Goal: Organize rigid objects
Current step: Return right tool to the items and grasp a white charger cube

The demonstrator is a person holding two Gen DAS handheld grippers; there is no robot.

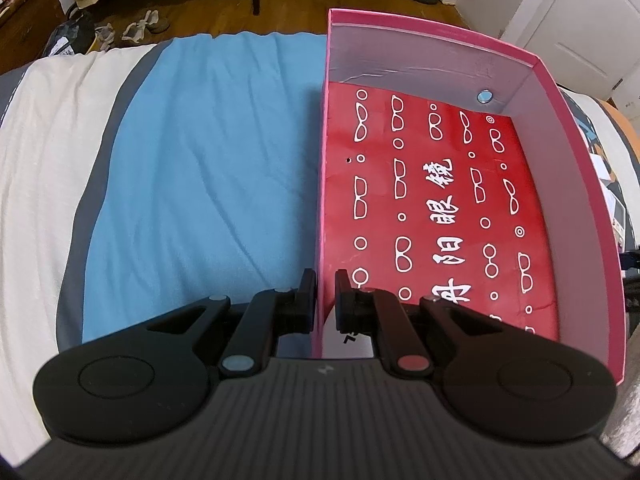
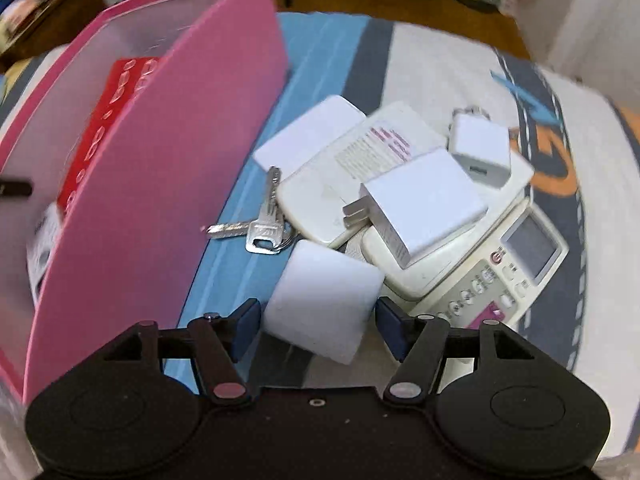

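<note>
The rigid objects to be organized are mostly gathered in a loose pile on the bed, just beside the outer wall of the pink cardboard box (image 2: pixel 160 168): a white rounded-square block (image 2: pixel 324 300) nearest the camera, a white wall charger with metal prongs (image 2: pixel 420 204), a smaller white USB charger (image 2: pixel 480 148), a flat white card (image 2: pixel 308 136), a cream oval device with a printed label (image 2: pixel 360 168), a cream remote control with a grey screen and buttons (image 2: pixel 516 264), and a bunch of silver keys (image 2: pixel 264 220). The right hand-held gripper (image 2: pixel 318 330) is seen with its jaws set wide on either side of the white block, the pads not yet pressed against it, so nothing is judged to be held. The left hand-held gripper (image 1: pixel 326 300) is clamped narrowly on the near wall of the box, which is thereby steadied. Inside, a red sheet printed with white spectacles (image 1: pixel 440 208) lines the floor, a small round silver disc (image 1: pixel 485 97) lies in the far corner, and a white item is partly glimpsed near the gripped wall. The task is judged barely begun: almost the whole pile is left to be moved in.
</note>
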